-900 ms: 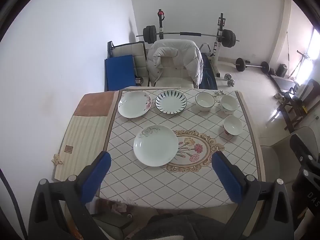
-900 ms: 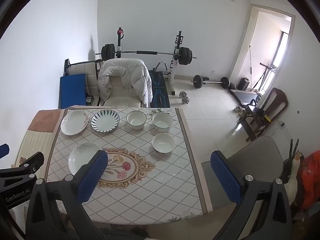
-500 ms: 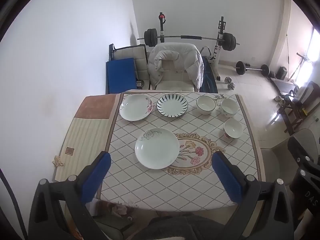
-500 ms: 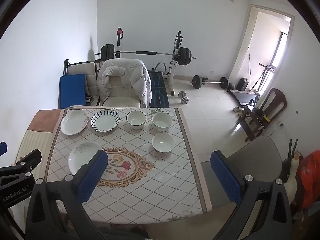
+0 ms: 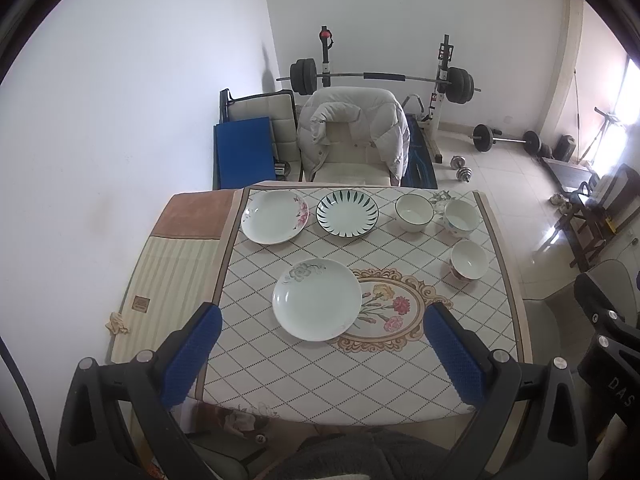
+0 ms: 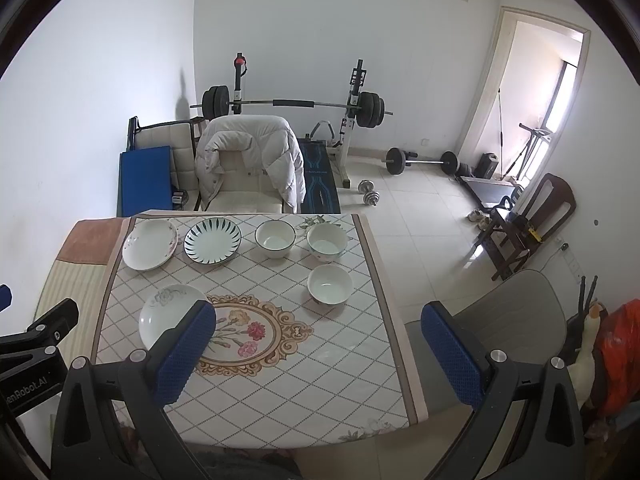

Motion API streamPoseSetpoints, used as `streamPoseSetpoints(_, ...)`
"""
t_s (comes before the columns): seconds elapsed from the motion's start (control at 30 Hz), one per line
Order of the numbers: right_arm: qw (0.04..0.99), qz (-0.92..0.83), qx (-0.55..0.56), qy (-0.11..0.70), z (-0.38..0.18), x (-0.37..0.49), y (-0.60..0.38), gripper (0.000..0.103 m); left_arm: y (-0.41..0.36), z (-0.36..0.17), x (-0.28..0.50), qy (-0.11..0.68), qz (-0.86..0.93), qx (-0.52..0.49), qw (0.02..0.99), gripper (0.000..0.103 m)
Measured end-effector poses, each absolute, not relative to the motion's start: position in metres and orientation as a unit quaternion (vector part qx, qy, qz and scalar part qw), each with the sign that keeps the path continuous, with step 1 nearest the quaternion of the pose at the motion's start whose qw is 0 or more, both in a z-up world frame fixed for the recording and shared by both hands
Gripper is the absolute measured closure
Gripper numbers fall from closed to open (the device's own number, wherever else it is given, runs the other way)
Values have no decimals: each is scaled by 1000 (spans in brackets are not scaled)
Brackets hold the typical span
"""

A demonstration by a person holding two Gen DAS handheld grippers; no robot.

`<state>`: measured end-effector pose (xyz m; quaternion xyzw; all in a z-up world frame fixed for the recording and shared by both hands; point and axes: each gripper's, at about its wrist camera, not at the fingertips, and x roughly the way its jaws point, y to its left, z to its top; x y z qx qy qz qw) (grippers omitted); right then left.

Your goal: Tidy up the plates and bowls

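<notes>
- Left gripper [image 5: 320, 354]: jaws spread fully, nothing between the pads. It hangs above the near edge of the table [image 5: 360, 392], tilted downward, so all the dishes stay in sight ahead of a first pick.
- Right gripper [image 6: 318, 356]: jaws likewise released and empty, held over the table's near right corner, well apart from any dish.
- Near plate [image 5: 317, 299]: white with a grey-green flower, it lies alone at the table's centre-left, at 12 o'clock from the left gripper. Judged the closest first pick for that side.
- Pink-flower plate [image 5: 275, 217] and leaf-pattern plate [image 5: 347, 213]: side by side along the far edge, at 11 and 12 o'clock from the near plate, rims close but apart.
- Dark-rimmed bowl [image 5: 414, 213] and patterned bowl [image 5: 462, 217]: they continue that far row to the right, just beside each other.
- Small bowl [image 5: 469, 265]: set apart at 6 o'clock from the patterned bowl, near the right edge; in the right wrist view it lies at 12 o'clock from the right gripper.
- Layout judgement: plates occupy the left half, bowls the right, one group per gripper. Nothing is stacked yet; the task stands at its start.
</notes>
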<state>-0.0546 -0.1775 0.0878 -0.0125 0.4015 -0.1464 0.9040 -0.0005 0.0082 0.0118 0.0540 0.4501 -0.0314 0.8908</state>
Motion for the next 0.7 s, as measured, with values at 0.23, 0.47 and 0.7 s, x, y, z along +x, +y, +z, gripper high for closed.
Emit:
streamPoseSetpoints(0.23, 903, -146, -12, 404, 87, -54, -177, 0, 7, 12, 0, 453, -35, 55, 889, 0)
streamPoseSetpoints(0.47, 903, -147, -11, 403, 86, -55, -176, 0, 6, 11, -2, 453, -35, 56, 889, 0)
streamPoseSetpoints(0.7, 903, -146, -9, 404, 89, -58, -176, 0, 7, 12, -2, 451, -36, 56, 890, 0)
